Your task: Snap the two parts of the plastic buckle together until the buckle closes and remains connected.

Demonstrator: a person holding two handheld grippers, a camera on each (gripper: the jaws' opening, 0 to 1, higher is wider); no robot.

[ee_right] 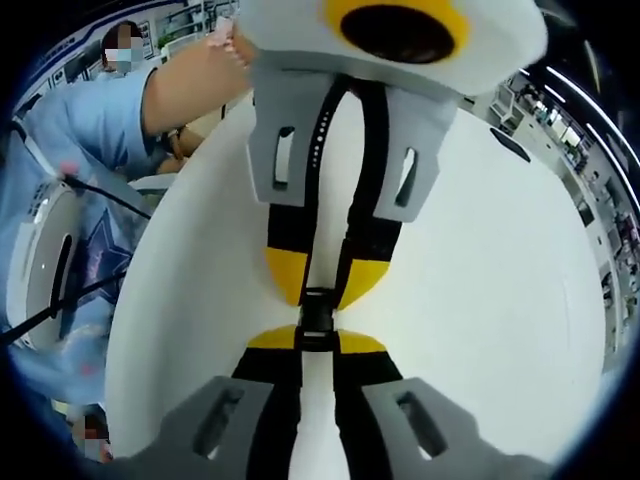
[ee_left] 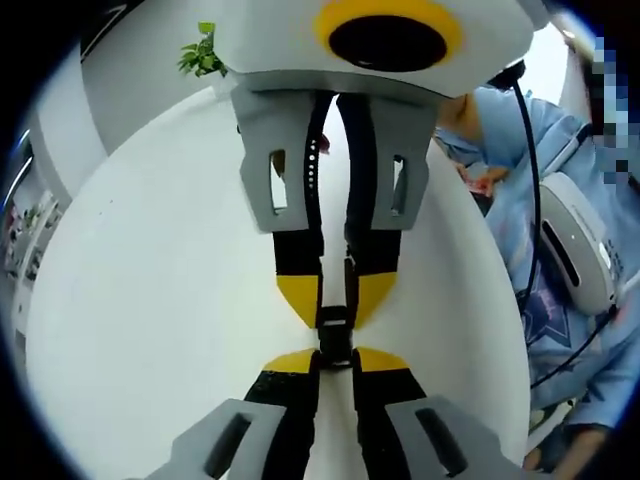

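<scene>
I hold my left claw and right claw tip to tip above the white table, each clamped on one end of the black buckle, so the halves line up for pushing home (no containers here). I judge them joined, or nearly.

buckle between left gripper and right gripper, above table

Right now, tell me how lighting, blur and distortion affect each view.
Left gripper view: even bright light, the white table nearly washed out, fisheye bending its edge; the buckle sharp. Right gripper view: the same glare-free brightness, the buckle sharp, the background curved and soft.
</scene>
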